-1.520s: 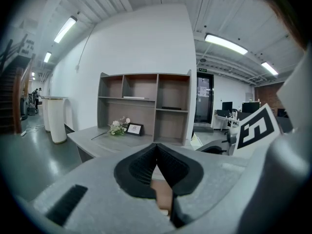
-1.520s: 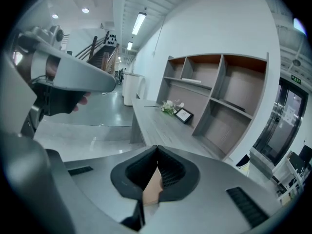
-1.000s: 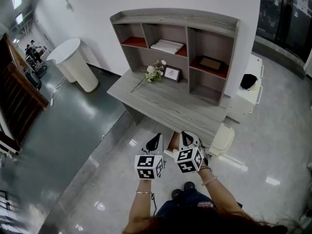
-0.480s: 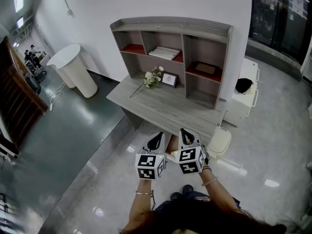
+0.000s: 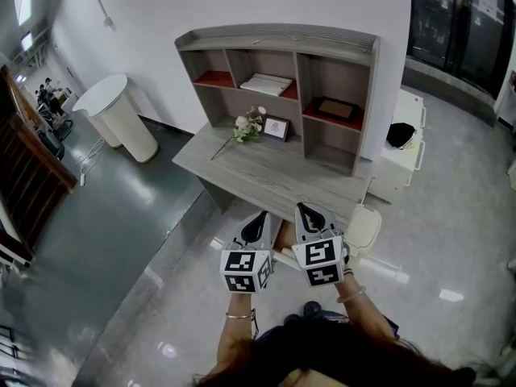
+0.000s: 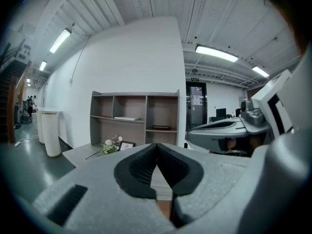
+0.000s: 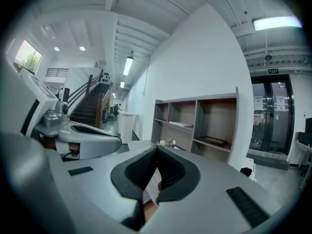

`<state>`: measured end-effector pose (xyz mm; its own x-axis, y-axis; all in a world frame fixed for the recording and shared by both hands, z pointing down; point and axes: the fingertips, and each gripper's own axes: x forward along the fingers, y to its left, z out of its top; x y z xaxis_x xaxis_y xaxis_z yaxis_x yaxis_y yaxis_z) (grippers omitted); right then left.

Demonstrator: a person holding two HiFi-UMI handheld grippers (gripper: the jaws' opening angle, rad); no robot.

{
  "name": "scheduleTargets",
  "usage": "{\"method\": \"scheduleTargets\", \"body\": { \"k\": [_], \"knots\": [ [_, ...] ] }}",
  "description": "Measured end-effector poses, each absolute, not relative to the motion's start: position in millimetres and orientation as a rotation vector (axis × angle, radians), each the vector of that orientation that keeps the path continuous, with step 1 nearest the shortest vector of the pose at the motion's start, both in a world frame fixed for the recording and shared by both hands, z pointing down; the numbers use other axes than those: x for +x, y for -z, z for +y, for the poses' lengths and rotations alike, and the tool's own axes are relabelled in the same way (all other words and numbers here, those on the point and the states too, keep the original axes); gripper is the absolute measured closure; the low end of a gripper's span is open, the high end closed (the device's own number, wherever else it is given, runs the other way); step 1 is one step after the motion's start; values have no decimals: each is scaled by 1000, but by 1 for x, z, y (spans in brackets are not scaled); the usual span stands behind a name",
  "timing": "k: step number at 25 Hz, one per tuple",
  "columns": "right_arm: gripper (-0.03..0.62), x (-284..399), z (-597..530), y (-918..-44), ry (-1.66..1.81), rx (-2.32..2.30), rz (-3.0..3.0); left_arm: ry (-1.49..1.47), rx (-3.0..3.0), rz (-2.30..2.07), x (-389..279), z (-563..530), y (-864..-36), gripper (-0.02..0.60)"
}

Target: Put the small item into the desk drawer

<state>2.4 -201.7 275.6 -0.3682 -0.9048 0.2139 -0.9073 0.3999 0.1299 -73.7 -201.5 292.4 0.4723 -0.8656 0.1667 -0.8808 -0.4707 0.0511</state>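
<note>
A grey desk (image 5: 274, 176) with a shelf hutch (image 5: 282, 63) stands before me. On its top lie a white flower sprig (image 5: 246, 126) and a small picture frame (image 5: 276, 127). My left gripper (image 5: 256, 218) and right gripper (image 5: 303, 208) hover side by side just short of the desk's front edge, both shut with nothing in them. Between them, under the desktop, shows a brown-lined part (image 5: 284, 236); I cannot tell whether it is the drawer. The pads meet in the left gripper view (image 6: 156, 146) and in the right gripper view (image 7: 157, 148).
White papers (image 5: 266, 83) and a dark frame (image 5: 339, 108) lie on the hutch shelves. A white round stand (image 5: 121, 115) is at the left. At the right, a white cabinet (image 5: 403, 172) bears a black thing (image 5: 401, 135). A white bin (image 5: 363, 228) sits by the desk's right corner.
Both grippers have risen a little toward the desk's front edge, still shut and side by side. The head view has shifted slightly.
</note>
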Motion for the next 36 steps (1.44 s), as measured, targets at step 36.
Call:
{"method": "scheduleTargets", "body": {
  "k": [36],
  "knots": [
    [592, 21, -237, -274, -70, 1672, -2418, -177, 2599, -1479, -67, -235, -293, 566]
  ]
}}
